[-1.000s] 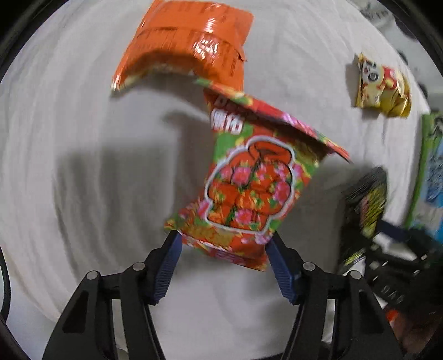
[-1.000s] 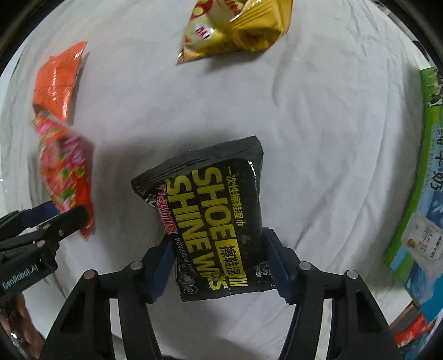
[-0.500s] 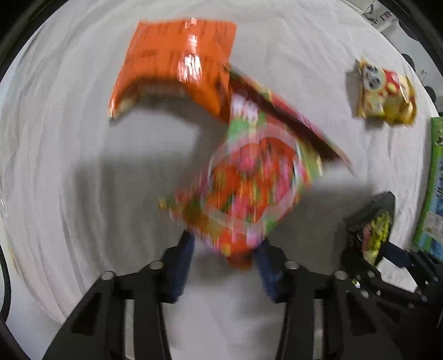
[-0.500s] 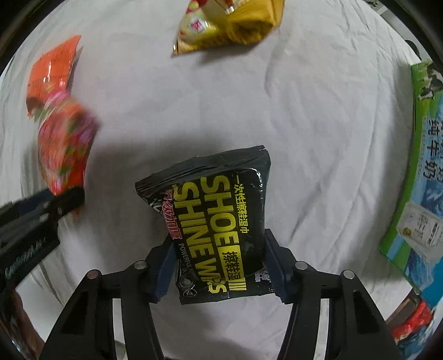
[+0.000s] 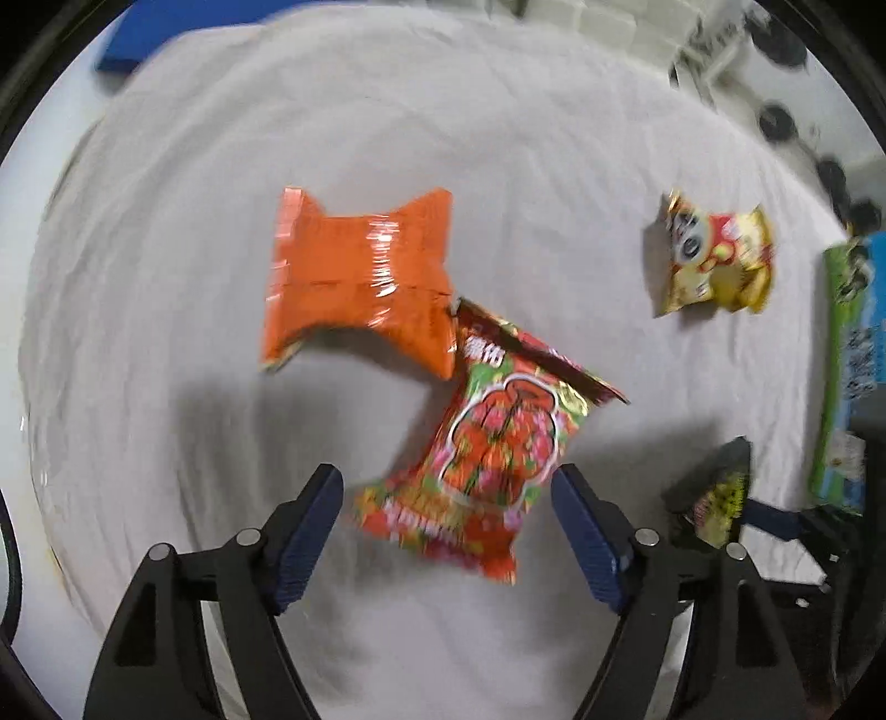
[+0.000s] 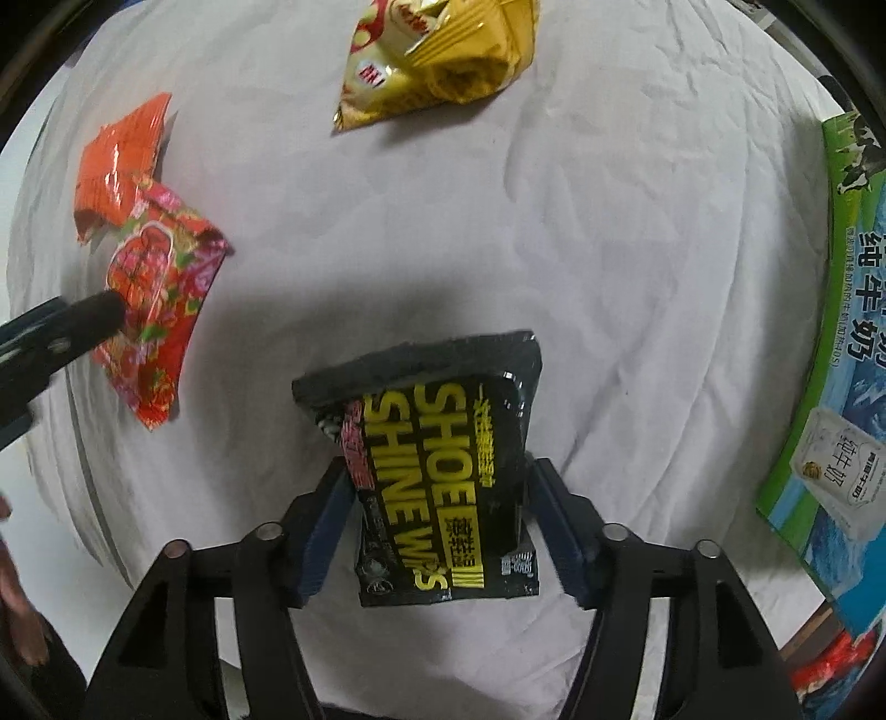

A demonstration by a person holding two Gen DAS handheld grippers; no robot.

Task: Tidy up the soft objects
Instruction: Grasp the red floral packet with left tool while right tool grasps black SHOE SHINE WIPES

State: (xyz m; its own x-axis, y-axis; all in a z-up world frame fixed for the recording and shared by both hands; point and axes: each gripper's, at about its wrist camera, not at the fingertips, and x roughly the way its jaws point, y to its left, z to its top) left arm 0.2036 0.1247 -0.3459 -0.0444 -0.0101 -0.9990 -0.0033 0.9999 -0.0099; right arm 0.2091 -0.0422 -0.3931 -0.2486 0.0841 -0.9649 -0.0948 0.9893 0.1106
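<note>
Floral red packet (image 5: 487, 443) lies between opening left gripper (image 5: 448, 531); right gripper (image 6: 437, 520) opening around black wipes pack (image 6: 443, 487).

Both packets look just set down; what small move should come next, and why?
Probably lift both grippers clear. The left gripper is opening around the floral packet beside the orange packet; the right gripper is opening around the black wipes pack.

White wrinkled sheet (image 6: 637, 266) spread over whole tabletop, creases radiating outward. Green-and-blue milk carton box (image 6: 841, 343) lying along right edge, cow print at top, white carton pictured lower down; same box seen in left wrist view at far right. Blue flat thing (image 5: 166, 33) beyond sheet, upper left. Dark round blobs (image 5: 775, 119) past far right corner, too blurred to identify.
</note>
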